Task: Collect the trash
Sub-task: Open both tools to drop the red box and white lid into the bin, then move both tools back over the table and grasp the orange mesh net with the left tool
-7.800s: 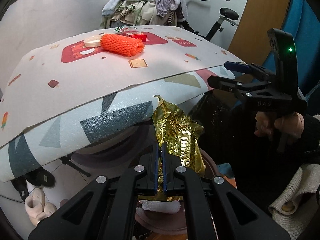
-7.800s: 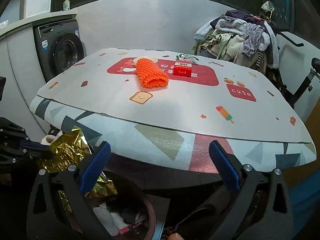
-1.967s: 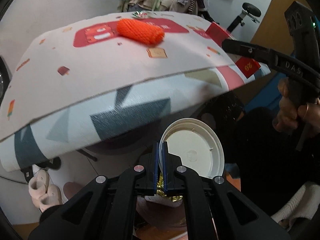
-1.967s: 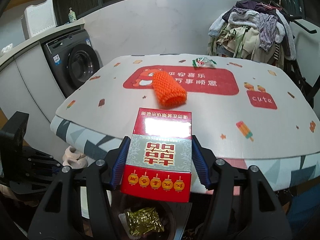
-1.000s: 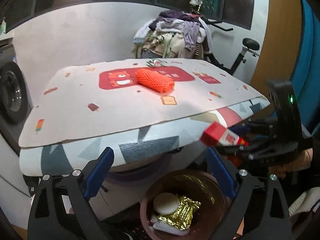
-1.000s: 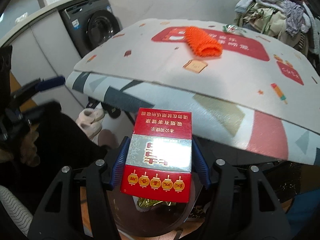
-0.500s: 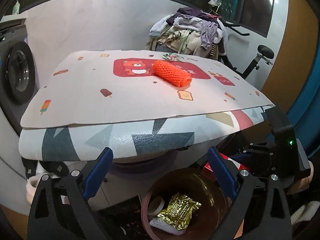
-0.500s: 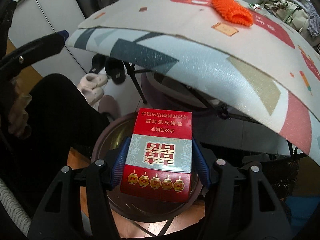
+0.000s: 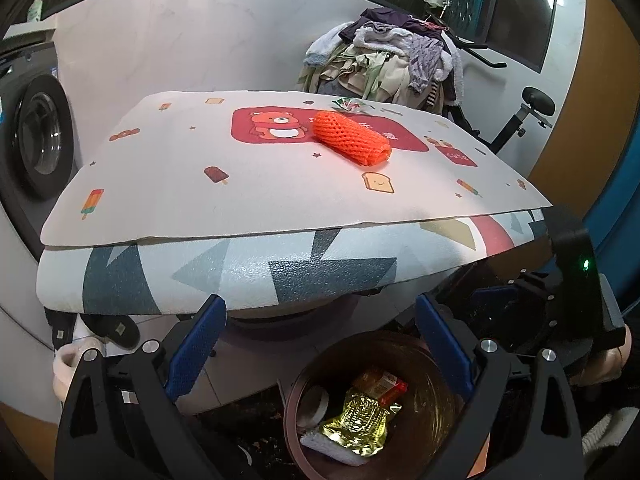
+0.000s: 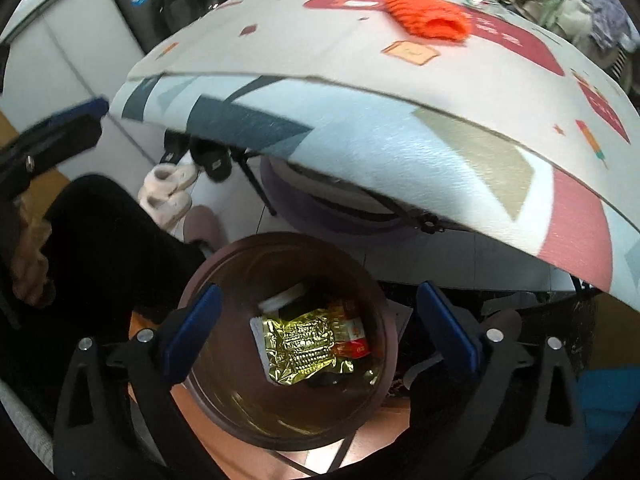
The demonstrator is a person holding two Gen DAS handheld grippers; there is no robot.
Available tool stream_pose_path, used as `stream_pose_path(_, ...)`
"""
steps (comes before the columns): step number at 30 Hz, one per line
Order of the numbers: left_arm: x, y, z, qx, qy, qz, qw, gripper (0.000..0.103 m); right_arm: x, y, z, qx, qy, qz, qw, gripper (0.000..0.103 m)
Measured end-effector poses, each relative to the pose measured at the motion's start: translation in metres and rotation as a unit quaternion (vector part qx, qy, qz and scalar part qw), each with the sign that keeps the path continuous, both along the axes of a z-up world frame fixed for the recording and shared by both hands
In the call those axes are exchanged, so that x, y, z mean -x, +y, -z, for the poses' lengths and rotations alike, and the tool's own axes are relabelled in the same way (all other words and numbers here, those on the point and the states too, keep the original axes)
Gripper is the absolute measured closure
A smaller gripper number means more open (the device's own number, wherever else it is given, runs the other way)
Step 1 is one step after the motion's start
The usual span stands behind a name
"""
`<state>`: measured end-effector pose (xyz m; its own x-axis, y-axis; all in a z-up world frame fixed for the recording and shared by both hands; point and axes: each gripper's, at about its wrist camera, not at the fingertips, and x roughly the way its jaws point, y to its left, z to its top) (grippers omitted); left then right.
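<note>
My right gripper [image 10: 320, 332] hangs over the brown trash bin [image 10: 280, 235]; its jaws are opening and hold nothing. The red box [image 10: 354, 340] lies inside the bin, beside gold foil [image 10: 304, 344] and a white lid [image 10: 284, 296]. My left gripper [image 9: 320, 344] is open and empty, just above the bin [image 9: 290, 396], where the red box [image 9: 380, 384] and the foil [image 9: 356, 420] show. On the patterned table mat [image 9: 280, 184] rests an orange foam net [image 9: 350, 142], with a small candy wrapper [image 9: 352, 104] behind it.
The table edge overhangs the bin. A washing machine [image 9: 36, 140] stands at the left; a pile of clothes [image 9: 392, 60] and an exercise bike [image 9: 536, 108] lie beyond the table. Slippers [image 10: 168, 192] sit on the floor, and a person's dark-clad leg [image 10: 100, 240] is left of the bin.
The right gripper has tipped down over the bin and let go of the red box, which now lies in the bin. The left gripper stays open, hardly moved.
</note>
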<state>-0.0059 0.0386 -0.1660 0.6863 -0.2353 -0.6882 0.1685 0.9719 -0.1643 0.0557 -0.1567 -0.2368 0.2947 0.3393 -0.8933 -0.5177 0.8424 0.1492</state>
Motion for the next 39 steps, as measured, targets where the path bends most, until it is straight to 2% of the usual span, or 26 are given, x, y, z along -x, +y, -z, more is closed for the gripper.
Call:
stream_pose_path(5, -0.002, 0.000, 0.001, -0.001, 0.005, -0.002, 1.0000, 0.010, -0.005, -0.012, -0.006, -0.023, -0.001, 0.024, 0.999, 0.006)
stream_pose_path(12, -0.005, 0.000, 0.003, -0.002, 0.012, -0.001, 0.9999, 0.010, -0.010, -0.011, -0.014, -0.029, -0.010, 0.025, 0.999, 0.006)
stream_pose_path(24, -0.035, 0.009, -0.001, 0.022, 0.031, -0.014, 0.9992, 0.010, -0.060, -0.038, -0.055, -0.012, -0.089, 0.059, 0.994, 0.006)
stream_pose_path(29, -0.076, 0.002, -0.014, 0.037, 0.034, -0.009, 0.9987, 0.010, -0.084, -0.049, -0.064, 0.003, -0.117, 0.072, 0.991, 0.006)
stream_pose_path(35, -0.150, -0.013, -0.026, 0.096, 0.054, -0.009, 0.9939, 0.010, -0.119, -0.064, -0.070, 0.013, -0.145, 0.098, 0.985, 0.006)
stream_pose_path(39, -0.204, -0.030, -0.022, 0.125, 0.080, -0.011, 0.9888, 0.010, -0.142, -0.082, -0.073, 0.006, -0.152, 0.128, 0.980, 0.006)
